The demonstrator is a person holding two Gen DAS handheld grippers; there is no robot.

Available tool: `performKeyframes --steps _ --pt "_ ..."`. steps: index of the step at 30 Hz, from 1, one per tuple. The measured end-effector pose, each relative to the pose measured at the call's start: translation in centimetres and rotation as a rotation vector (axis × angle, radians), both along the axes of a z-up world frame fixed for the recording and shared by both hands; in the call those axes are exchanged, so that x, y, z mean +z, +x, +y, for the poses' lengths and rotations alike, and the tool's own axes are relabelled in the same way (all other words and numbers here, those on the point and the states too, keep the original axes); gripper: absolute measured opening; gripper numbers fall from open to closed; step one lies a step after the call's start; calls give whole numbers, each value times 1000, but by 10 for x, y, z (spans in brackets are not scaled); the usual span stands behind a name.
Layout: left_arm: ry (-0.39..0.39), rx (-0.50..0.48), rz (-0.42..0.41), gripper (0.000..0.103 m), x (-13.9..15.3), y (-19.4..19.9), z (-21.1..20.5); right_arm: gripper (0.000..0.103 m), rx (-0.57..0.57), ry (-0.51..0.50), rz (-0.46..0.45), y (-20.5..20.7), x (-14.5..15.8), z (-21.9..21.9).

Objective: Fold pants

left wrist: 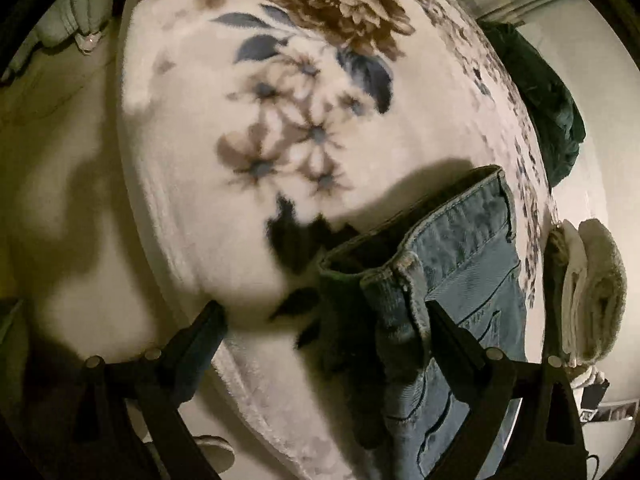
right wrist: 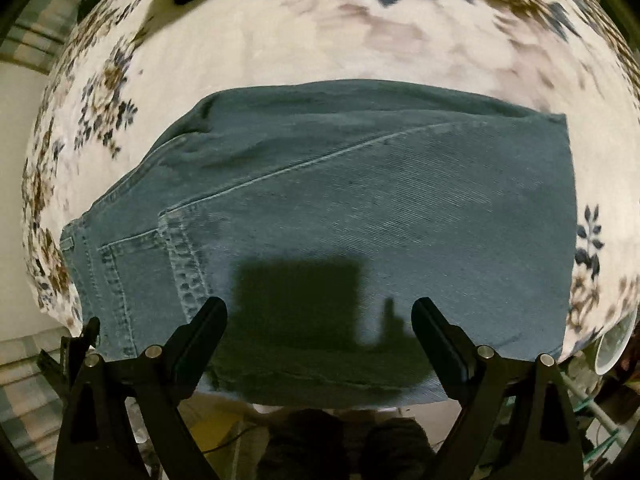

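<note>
We see the pants lying as a folded denim block on the flowered blanket that covers the bed, the waistband and pocket end toward the left of the right wrist view and the near edge hanging slightly past the bed's rim. Our right claw hovers over that near edge with its fingers spread wide and nothing between them. Our left claw is also spread; the waistband corner rises between its fingers, close against the right-hand one, but we do not judge it pinched. The main risk, as we read it, is that closing on only the top layer would peel the stack open, or that a pull toward us would drag the block off the bed, since its near edge already overhangs. The plush blanket may bunch and travel with the denim. There is plenty of open blanket beyond the pants for another fold; to the side, a dark green cloth and a rolled towel sit off the bed's edge.
</note>
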State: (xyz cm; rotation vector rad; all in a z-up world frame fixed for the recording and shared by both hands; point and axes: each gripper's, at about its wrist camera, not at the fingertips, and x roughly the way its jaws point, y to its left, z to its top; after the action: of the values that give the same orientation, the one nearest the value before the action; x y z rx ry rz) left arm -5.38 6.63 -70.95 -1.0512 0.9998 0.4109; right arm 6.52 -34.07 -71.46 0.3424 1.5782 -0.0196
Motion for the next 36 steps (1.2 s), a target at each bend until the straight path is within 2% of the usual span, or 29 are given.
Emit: performKeyframes --steps 1,3,6,10,12,16,19,20,22,23,24,28,30,32,34,35,36 --pt "5 1 -4 93 2 2 -6 95 3 -4 4 2 -1 3" --pt "26 -1 -29 78 14 -1 -11 95 0 -2 9 5 -2 8" --pt "36 -35 -76 78 27 3 -20 95 7 5 10 7 -2 15" --pt "-24 -32 -70 77 1 19 -13 95 14 12 16 9 -5 23" --pt "2 -28 -90 77 5 28 -11 95 9 22 14 9 -4 25" --pt "-17 1 -122 77 10 32 -7 95 -4 37 3 8 -1 22" --pt "4 13 -140 77 11 36 -9 95 -17 45 -2 6 0 16" --pt "14 15 -141 74 12 35 -11 95 -22 47 -2 5 -1 14" --pt "14 31 -135 57 14 31 -11 95 -36 54 -1 3 -1 10" --pt "-13 58 -137 43 16 28 -9 95 -43 59 -1 2 -1 7" --pt "-34 73 -149 35 18 26 -8 95 -46 62 -1 1 -2 6" --pt "-45 54 -211 35 29 28 -10 95 -58 63 1 -5 -4 -3" --pt "-62 58 -177 51 13 32 -7 95 -71 69 5 -8 -5 -7" --pt "-92 84 -209 51 -2 32 -2 95 -87 79 8 -10 -5 -10" --pt "-57 54 -202 51 3 37 -5 95 -91 84 5 -10 -4 -12" --pt "-36 40 -200 47 7 39 -7 95 -89 83 0 -11 -2 -14" --pt "-33 41 -209 36 9 38 -7 95 -87 81 -6 -11 0 -14"
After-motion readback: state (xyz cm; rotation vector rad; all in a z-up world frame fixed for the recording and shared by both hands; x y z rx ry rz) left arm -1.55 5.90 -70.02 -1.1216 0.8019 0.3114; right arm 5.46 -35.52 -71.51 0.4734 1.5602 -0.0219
